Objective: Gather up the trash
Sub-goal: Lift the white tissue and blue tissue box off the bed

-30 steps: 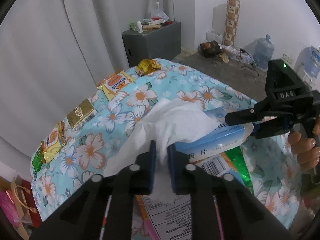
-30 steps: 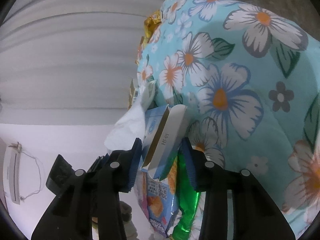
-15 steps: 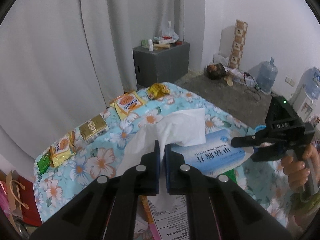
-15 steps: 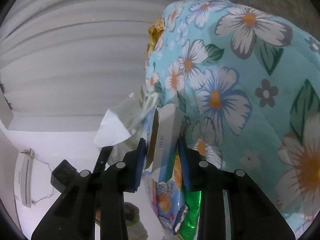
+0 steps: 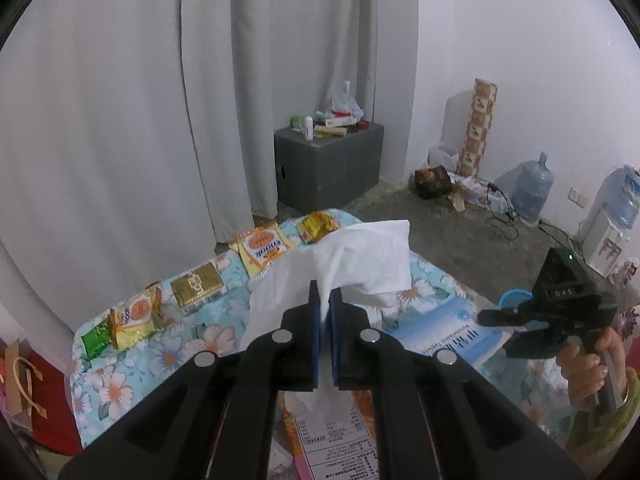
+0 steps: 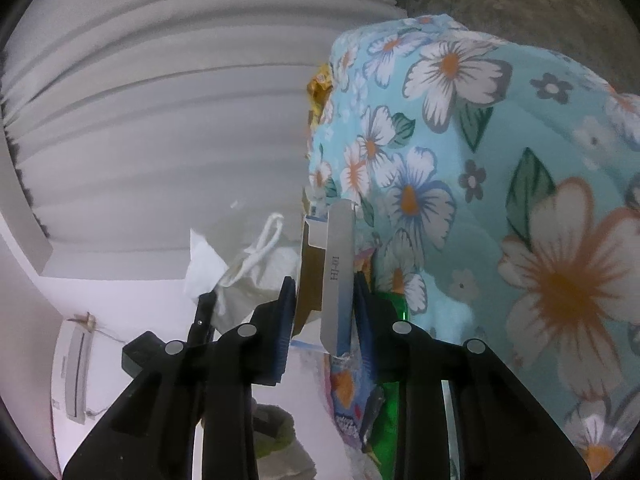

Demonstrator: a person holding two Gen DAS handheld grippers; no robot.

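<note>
Your left gripper point(image 5: 325, 316) pinches the white tissue point(image 5: 348, 268) tight; at three o'clock, your right gripper point(image 6: 325, 308) clamps the blue-and-white carton point(image 6: 338, 276) above the floral cloth point(image 6: 480, 184).

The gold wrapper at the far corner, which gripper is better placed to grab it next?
Neither is free: the left gripper clamps a tissue, the right gripper a medicine box. The gold wrapper lies ahead of the left.

left wrist view high above the floral counter point(image 5: 168, 356), facing the curtain point(image 5: 120, 120), right wrist view rolled sideways, close to the cloth, both share tissue point(image 5: 360, 264) and box point(image 6: 338, 272)
</note>
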